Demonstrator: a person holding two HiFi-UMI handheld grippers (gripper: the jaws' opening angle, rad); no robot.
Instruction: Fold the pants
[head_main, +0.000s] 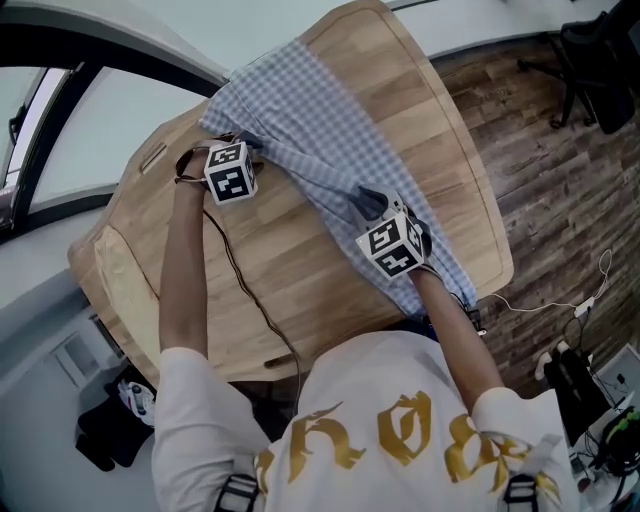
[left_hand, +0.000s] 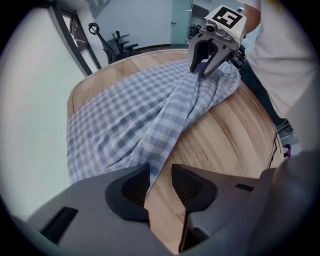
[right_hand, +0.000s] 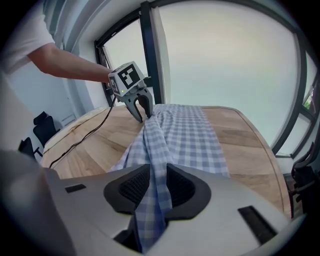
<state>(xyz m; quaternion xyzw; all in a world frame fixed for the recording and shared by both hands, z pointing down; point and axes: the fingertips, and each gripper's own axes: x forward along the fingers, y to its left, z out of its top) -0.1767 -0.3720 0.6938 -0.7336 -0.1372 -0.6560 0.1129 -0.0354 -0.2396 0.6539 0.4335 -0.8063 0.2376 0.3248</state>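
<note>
We seem to be laying down a lengthwise fold: the pants (head_main: 330, 150) lie on the table (head_main: 440, 120), our right hand-held gripper (right_hand: 155, 187) pinching their ridge and our left hand-held gripper (left_hand: 160, 182) part-open around an edge, so next we should release both.

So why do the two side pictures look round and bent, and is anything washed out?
Left gripper view and right gripper view: wide-angle lenses, dark ring around each, table edge bowed; right gripper view: window washed out to pale glare; head view: soft even light, checked pants sharp, hardly any shadow.
</note>
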